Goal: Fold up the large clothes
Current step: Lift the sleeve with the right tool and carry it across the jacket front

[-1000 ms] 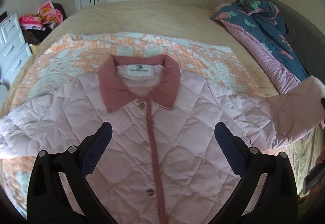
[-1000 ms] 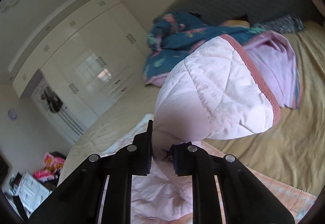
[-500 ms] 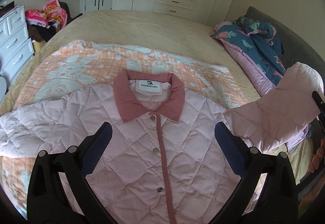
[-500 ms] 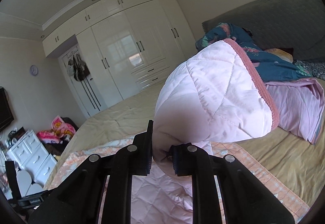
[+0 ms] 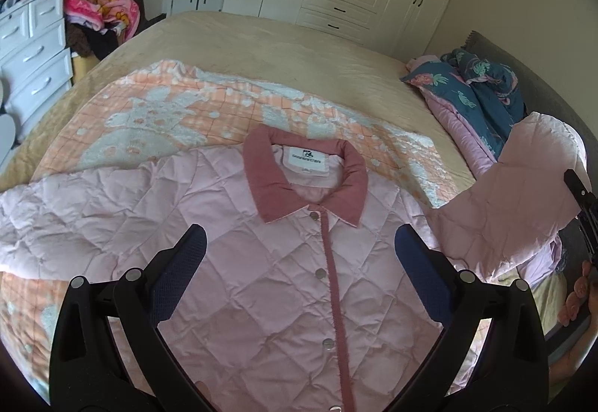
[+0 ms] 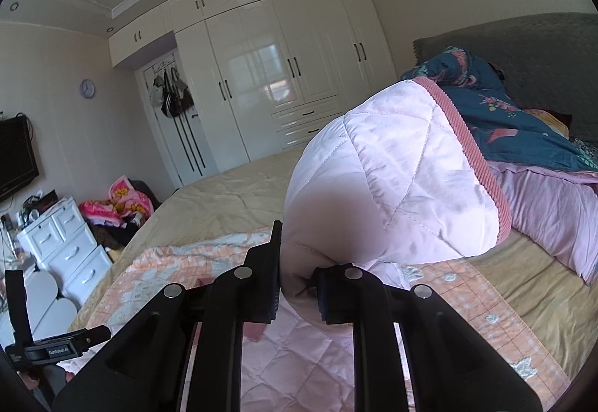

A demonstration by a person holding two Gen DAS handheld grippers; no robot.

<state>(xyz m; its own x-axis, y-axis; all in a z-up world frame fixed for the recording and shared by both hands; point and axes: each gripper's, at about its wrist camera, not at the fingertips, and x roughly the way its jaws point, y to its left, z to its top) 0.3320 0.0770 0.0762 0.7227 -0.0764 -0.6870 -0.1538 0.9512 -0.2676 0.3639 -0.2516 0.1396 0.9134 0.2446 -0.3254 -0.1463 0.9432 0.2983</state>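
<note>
right wrist view – lifted sleeve (image 6: pixel 396 173) in the right tool (image 6: pixel 298 287) hides the bed (image 6: pixel 231 188).

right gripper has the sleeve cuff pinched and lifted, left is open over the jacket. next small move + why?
Probably carry the right gripper inward and lay the sleeve across the jacket chest. The cuff is clamped and lifted off the bed, while the jacket body lies flat and buttoned. The left gripper is open above the chest, holding nothing, so it could press the fold afterwards.
</note>
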